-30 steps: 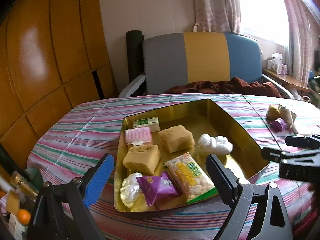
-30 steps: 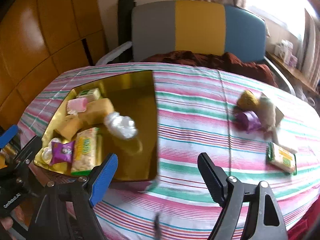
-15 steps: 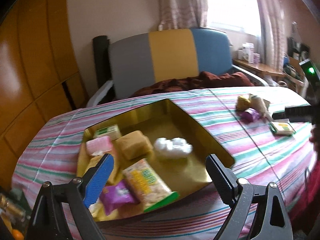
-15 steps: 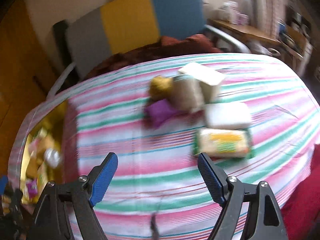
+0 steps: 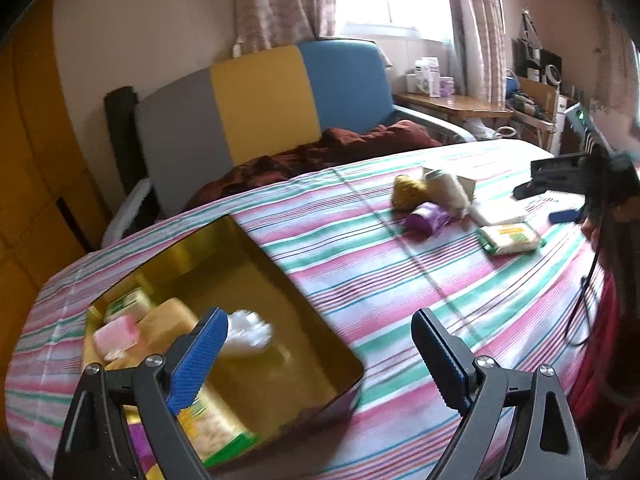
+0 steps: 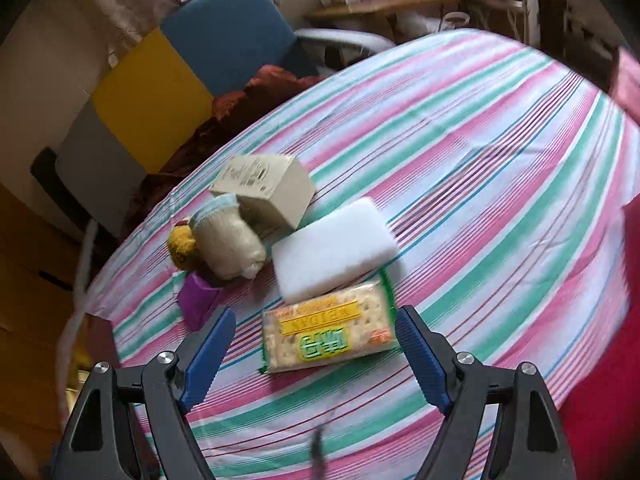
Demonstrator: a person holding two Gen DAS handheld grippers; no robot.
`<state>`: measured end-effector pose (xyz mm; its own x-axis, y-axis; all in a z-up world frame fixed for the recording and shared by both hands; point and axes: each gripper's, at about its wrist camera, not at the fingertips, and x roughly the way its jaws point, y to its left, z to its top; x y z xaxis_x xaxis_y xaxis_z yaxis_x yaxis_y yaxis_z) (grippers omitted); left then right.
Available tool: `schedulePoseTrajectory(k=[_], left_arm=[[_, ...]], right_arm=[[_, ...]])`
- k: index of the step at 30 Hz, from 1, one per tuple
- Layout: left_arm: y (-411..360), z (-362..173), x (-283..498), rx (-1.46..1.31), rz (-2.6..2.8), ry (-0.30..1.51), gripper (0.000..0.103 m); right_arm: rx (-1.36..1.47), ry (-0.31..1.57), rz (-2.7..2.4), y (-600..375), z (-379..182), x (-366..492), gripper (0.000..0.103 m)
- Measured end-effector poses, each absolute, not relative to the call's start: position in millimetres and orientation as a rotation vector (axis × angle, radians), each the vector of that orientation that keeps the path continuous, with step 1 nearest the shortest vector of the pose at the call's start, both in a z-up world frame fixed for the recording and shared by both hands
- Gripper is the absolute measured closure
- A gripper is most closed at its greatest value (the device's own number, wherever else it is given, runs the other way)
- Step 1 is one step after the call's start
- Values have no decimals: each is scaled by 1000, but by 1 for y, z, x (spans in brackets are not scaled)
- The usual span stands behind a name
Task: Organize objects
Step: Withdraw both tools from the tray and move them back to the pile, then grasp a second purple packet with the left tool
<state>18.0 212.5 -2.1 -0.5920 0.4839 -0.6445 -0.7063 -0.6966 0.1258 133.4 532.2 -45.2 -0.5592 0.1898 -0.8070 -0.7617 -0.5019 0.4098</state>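
Observation:
A gold tin tray [image 5: 280, 280] holds several wrapped snacks at the left of the striped table. My left gripper [image 5: 320, 356] is open and empty, hovering over the tray's near right corner. My right gripper [image 6: 316, 354] is open and empty, just above a green-edged cracker packet [image 6: 330, 336] that lies between its fingers. Behind the packet lie a white block [image 6: 334, 254], a beige box [image 6: 266, 190], a cream bag [image 6: 228, 240], a yellow snack [image 6: 182, 244] and a purple packet [image 6: 198, 300]. The same pile shows in the left wrist view, with the cracker packet [image 5: 510, 238] nearest the right gripper [image 5: 560, 196].
A grey, yellow and blue chair [image 5: 260, 104] with a dark red cloth [image 5: 320, 156] stands behind the table. Wooden panelling [image 5: 32, 160] is at the left. A cluttered side table [image 5: 452, 102] sits by the window. The table edge curves down at the right.
My right gripper has moved right and down onto the pile, closing in over the cracker packet. My left gripper has turned right, so the tray slid to the lower left of its view.

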Motion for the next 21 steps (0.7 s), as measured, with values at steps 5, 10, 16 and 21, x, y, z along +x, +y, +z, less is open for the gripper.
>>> schedulePoseTrajectory(k=[5,10,16,21], left_arm=[[248,-2,2,-848,2207,439,9],[285,-5,-15,-933,2137,373,10],[331,-19,-46,-1087,2058,295,17],[371,-40,-71,-1249,1991,200,23]], right_arm=[[-949,1112,2118,530,-47,132,20],[-943,1153,2139,531,-48,132,20],[-944,1190,2157,533,-50,132,20],[-954,1212,2175,531,-51,130,19]])
